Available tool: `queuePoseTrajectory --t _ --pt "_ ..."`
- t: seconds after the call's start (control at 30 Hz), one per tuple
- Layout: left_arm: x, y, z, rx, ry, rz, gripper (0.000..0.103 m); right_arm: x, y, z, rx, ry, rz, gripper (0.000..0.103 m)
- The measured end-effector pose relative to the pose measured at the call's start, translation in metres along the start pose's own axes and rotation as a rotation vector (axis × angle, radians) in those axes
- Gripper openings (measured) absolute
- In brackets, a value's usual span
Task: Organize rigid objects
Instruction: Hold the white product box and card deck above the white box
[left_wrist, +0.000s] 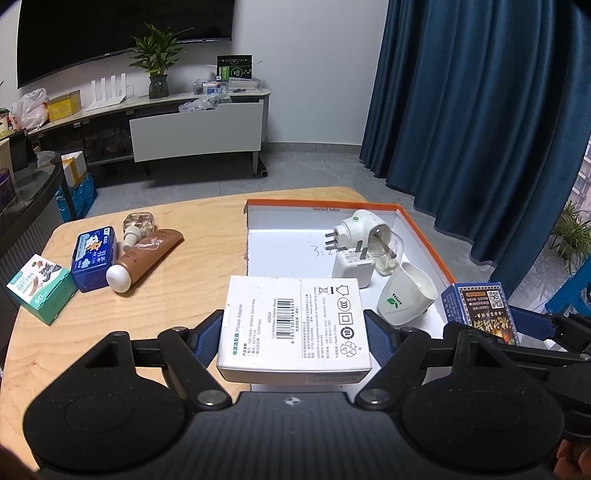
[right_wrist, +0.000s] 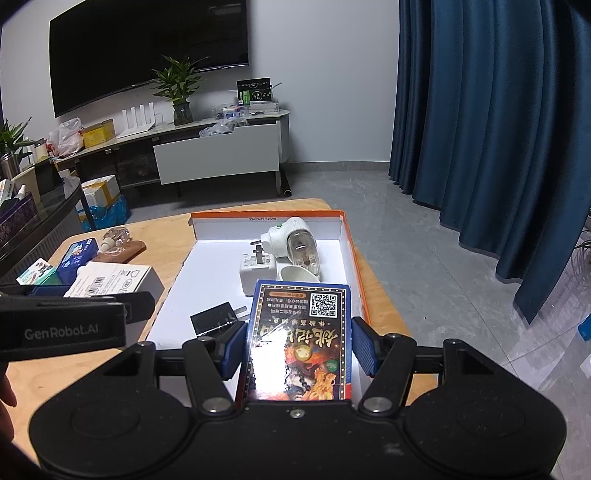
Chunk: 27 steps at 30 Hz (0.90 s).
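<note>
My left gripper (left_wrist: 293, 328) is shut on a white power adapter box (left_wrist: 295, 325), held above the near left edge of the orange-rimmed white tray (left_wrist: 321, 206). My right gripper (right_wrist: 299, 343) is shut on a blue card box (right_wrist: 299, 339), held over the tray's near right part (right_wrist: 343, 236); the card box also shows in the left wrist view (left_wrist: 480, 310). In the tray lie a white plug-in device (left_wrist: 364, 229), a white charger cube (left_wrist: 351, 271), a white cup (left_wrist: 406, 295) and a small black card (right_wrist: 212, 317).
On the wooden table (left_wrist: 166, 314) left of the tray lie a brown tube (left_wrist: 144, 258), a clear bottle (left_wrist: 136, 225), a blue box (left_wrist: 92, 258) and a green-white box (left_wrist: 40, 288). A TV cabinet stands behind; blue curtains (left_wrist: 480, 129) hang right.
</note>
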<state>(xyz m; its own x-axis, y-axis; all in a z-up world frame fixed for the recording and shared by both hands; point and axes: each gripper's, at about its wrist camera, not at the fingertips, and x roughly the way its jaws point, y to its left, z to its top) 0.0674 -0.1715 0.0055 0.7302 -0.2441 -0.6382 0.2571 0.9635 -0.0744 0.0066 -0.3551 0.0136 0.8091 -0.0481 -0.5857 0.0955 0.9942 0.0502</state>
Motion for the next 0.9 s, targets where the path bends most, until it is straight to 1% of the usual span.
queuePoseTrajectory --t 0.33,0.6,0.9 --pt "0.001 -0.002 -0.004 -0.003 0.017 -0.008 0.079 0.007 0.001 0.002 -0.002 0.012 -0.003 0.072" --pt "0.003 -0.003 -0.013 -0.001 0.043 -0.006 0.079 0.013 0.001 -0.004 -0.003 0.033 -0.004 0.072" --pt "0.005 -0.003 -0.012 0.0 0.048 -0.005 0.079 0.014 0.001 -0.006 0.002 0.039 -0.004 0.072"
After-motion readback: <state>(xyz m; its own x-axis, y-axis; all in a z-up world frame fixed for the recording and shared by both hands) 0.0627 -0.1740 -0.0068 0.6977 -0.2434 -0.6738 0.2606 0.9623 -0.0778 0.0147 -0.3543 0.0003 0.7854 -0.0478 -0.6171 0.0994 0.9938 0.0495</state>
